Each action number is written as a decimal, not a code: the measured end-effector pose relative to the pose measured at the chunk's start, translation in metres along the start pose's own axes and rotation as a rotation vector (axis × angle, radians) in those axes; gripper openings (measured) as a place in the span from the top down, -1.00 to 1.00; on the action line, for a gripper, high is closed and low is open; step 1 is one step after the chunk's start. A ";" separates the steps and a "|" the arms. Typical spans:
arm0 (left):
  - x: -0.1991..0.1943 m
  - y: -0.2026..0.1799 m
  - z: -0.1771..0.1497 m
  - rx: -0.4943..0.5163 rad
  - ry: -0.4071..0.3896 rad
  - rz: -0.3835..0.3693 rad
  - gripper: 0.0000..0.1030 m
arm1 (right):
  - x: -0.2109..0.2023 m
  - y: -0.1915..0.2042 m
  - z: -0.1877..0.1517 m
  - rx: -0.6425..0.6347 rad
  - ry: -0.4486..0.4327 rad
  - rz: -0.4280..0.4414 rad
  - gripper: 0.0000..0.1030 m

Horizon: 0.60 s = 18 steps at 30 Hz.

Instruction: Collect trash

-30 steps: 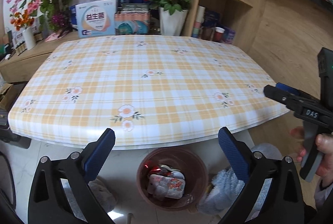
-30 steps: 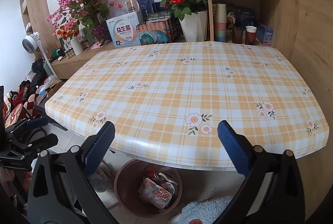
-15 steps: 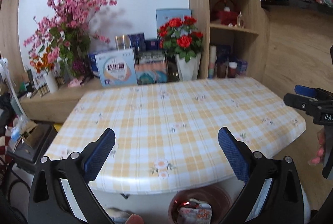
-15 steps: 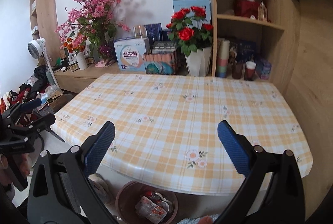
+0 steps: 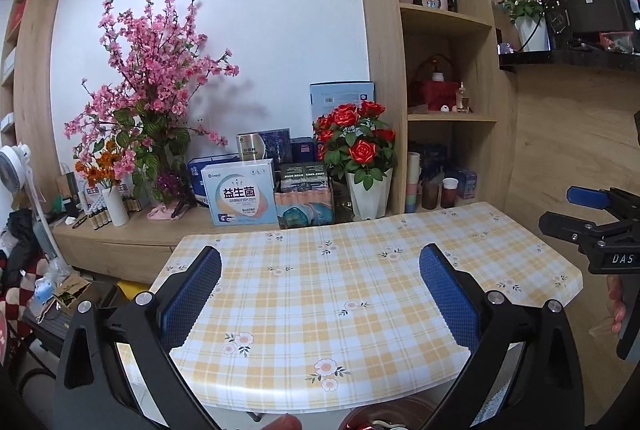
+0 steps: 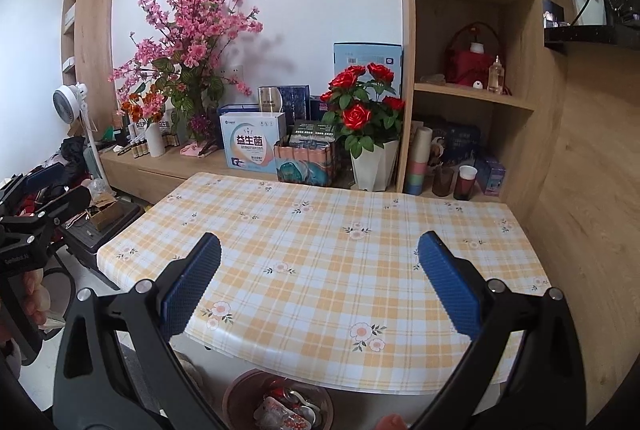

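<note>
A brown round bin (image 6: 240, 392) stands on the floor under the table's near edge, with crumpled wrappers (image 6: 286, 412) inside; in the left wrist view only its rim (image 5: 394, 417) shows at the bottom. The checked yellow tablecloth (image 5: 360, 294) covers the table (image 6: 344, 258). My left gripper (image 5: 320, 296) is open above the near edge with nothing between its blue pads. My right gripper (image 6: 320, 290) is open too, also held empty over the near edge. Each gripper shows in the other's view: the right gripper (image 5: 580, 214) at the right, the left gripper (image 6: 52, 186) at the left.
A low wooden sideboard (image 6: 168, 166) behind the table holds pink blossoms (image 6: 188, 26), a rose pot (image 6: 370, 134) and boxes (image 6: 252, 144). Wooden shelves (image 6: 472, 98) with cups stand at the back right. A white fan (image 6: 70, 102) and floor clutter lie left.
Both grippers have risen and tilted up from the bin towards the room; the bin has slid to the bottom edge of both views. Both stay open.
</note>
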<state>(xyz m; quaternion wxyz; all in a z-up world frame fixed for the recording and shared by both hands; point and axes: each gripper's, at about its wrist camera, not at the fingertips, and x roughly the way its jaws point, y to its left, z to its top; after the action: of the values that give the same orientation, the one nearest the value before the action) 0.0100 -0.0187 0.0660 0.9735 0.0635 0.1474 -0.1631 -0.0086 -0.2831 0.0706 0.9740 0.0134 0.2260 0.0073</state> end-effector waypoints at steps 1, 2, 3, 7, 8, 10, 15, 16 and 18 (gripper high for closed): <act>-0.001 0.000 0.001 -0.004 0.001 -0.001 -0.89 | -0.002 0.001 0.001 -0.002 -0.002 -0.002 -0.89; -0.002 0.001 0.003 -0.007 0.002 -0.003 -0.89 | -0.003 0.001 0.002 -0.003 -0.004 -0.004 -0.89; -0.002 0.001 0.004 -0.009 0.002 -0.005 -0.89 | -0.004 0.002 0.003 -0.003 -0.005 -0.004 -0.89; -0.004 0.000 0.004 -0.006 0.005 -0.002 -0.89 | -0.006 0.002 0.004 -0.005 -0.007 -0.007 -0.89; -0.005 0.000 0.004 -0.004 0.005 -0.004 -0.89 | -0.006 0.002 0.004 -0.005 -0.007 -0.009 -0.89; -0.005 -0.001 0.004 -0.002 0.008 -0.004 -0.89 | -0.006 0.003 0.005 -0.006 -0.006 -0.011 -0.89; -0.006 -0.003 0.003 0.004 0.008 -0.007 -0.89 | -0.008 0.002 0.007 -0.012 -0.006 -0.019 -0.89; -0.006 -0.002 0.003 0.006 0.008 -0.008 -0.89 | -0.008 0.002 0.007 -0.014 -0.006 -0.021 -0.89; -0.007 -0.004 0.003 0.012 0.008 -0.008 -0.89 | -0.008 0.002 0.007 -0.014 -0.004 -0.022 -0.89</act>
<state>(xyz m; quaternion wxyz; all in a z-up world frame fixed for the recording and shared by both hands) 0.0036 -0.0205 0.0701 0.9719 0.0693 0.1504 -0.1674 -0.0128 -0.2816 0.0806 0.9746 0.0040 0.2240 -0.0019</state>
